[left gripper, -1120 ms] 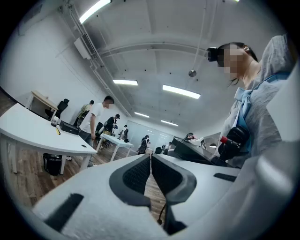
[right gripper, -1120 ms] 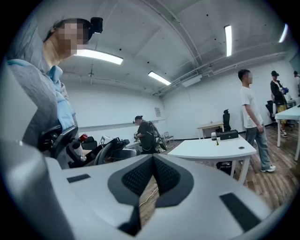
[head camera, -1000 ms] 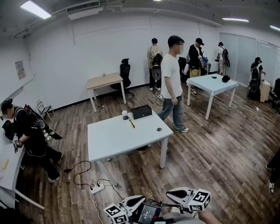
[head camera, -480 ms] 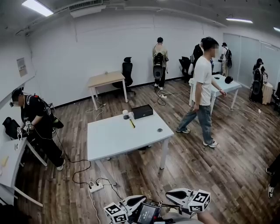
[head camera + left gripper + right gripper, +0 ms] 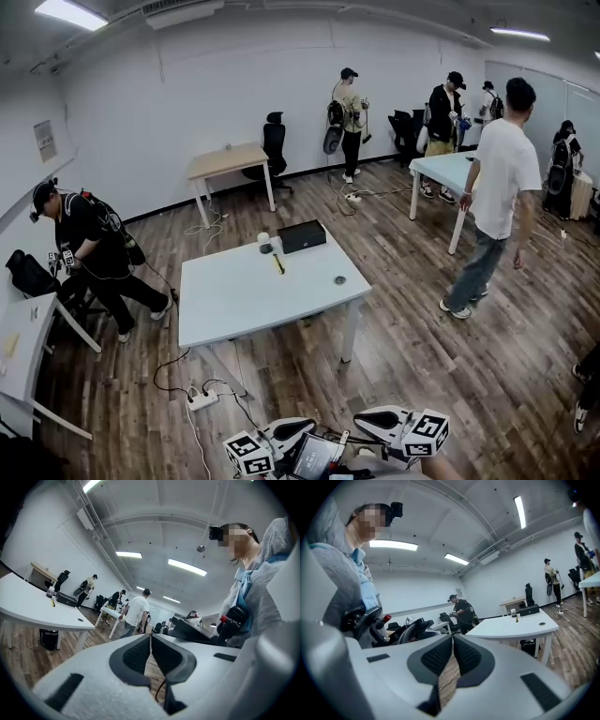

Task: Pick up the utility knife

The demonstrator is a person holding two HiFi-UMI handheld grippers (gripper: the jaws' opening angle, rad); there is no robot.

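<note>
Ahead, slim yellow utility knife [image 5: 278, 264], on white table [image 5: 244, 302]

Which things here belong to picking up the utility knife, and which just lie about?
For the job: yellow utility knife on the white table; left gripper, right gripper, both shut, empty.
Lying about: black box, small round dark thing, power strip on floor.

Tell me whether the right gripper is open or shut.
Shut, empty: the right gripper has its pads meeting at the tips, nothing between.

no legible text, wall notice [image 5: 44, 141] unreadable
</note>
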